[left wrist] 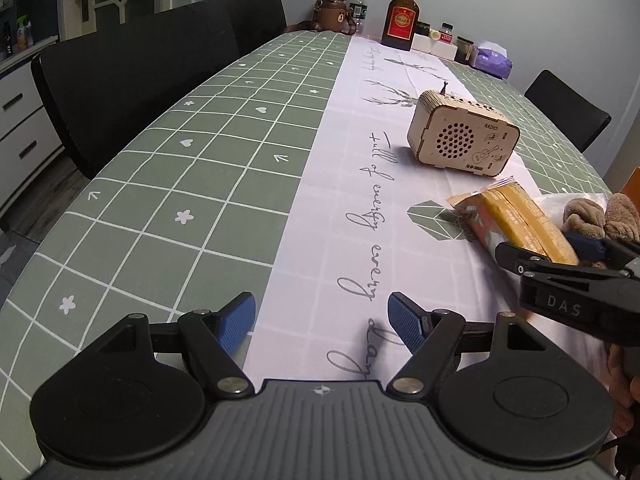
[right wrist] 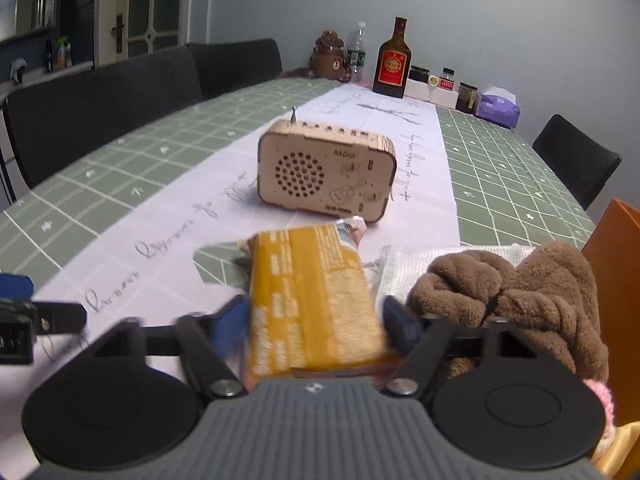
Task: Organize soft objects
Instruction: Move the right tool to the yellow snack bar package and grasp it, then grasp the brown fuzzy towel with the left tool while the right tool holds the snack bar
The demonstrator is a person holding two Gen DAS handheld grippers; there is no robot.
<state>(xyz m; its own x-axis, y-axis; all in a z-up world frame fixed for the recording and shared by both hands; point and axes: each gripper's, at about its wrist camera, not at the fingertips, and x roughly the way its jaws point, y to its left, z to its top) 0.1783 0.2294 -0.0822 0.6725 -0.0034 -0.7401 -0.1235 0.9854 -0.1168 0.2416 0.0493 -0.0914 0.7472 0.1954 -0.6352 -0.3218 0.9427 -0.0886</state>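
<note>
Left wrist view: the left gripper [left wrist: 322, 320] is hovering wide open over the white runner of the table [left wrist: 208, 152], its blue pads holding nothing. The yellow packet [left wrist: 516, 216] is lying at its two o'clock, long axis running from ten to four o'clock. The right gripper [left wrist: 560, 256] is coming in from three o'clock with its fingers on either side of the packet's near end, and a brown plush [left wrist: 600, 216] is sitting just beyond.

Right wrist view: the right gripper [right wrist: 316, 320] is straddling the packet [right wrist: 312, 300] at twelve o'clock, with the long axis pointing away towards the wooden radio [right wrist: 326, 176]. Its jaws are standing partly closed, pads apparently at the packet's sides; whether they are pressing yet cannot be told through the blur. The plush [right wrist: 520, 292] is lying at two o'clock, touching a clear bag [right wrist: 404, 264]. The right hand is plainly the nearer one.
</note>
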